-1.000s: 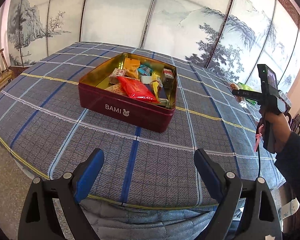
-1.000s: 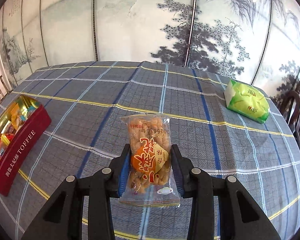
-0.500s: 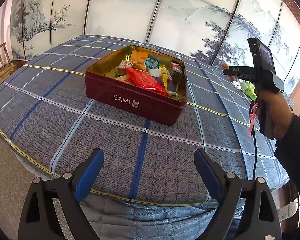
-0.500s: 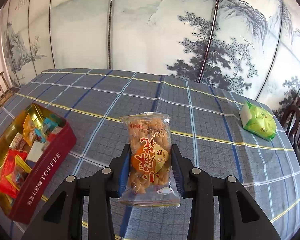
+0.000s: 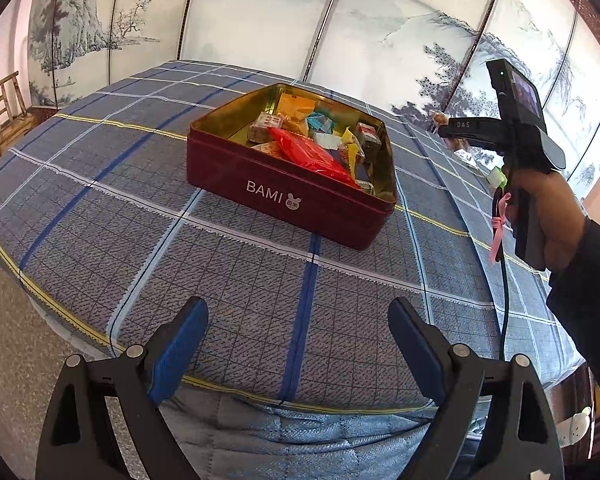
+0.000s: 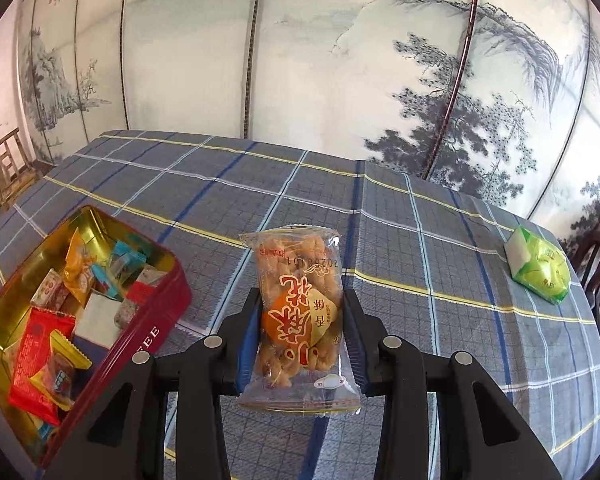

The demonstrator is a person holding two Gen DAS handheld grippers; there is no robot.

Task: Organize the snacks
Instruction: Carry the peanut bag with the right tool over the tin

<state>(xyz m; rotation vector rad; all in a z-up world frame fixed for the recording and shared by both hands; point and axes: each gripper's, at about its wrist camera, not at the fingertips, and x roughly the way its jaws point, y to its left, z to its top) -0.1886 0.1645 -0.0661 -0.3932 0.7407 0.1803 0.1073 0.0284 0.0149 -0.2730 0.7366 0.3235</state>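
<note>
Right gripper (image 6: 300, 330) moved nearer open dark-red metal tin (image 6: 156, 316), jaws clamped on clear fried-twist snack packet (image 6: 298, 312); left gripper (image 5: 298, 344) jaws wide, empty.

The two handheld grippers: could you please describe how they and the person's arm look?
The left gripper has black angular arms with silver rivets and blue-padded jaws. The right gripper looks alike; from the side it shows a black pistol handle marked "DAS", a black cable and a pink ribbon. The person's sleeve is dark.
</note>
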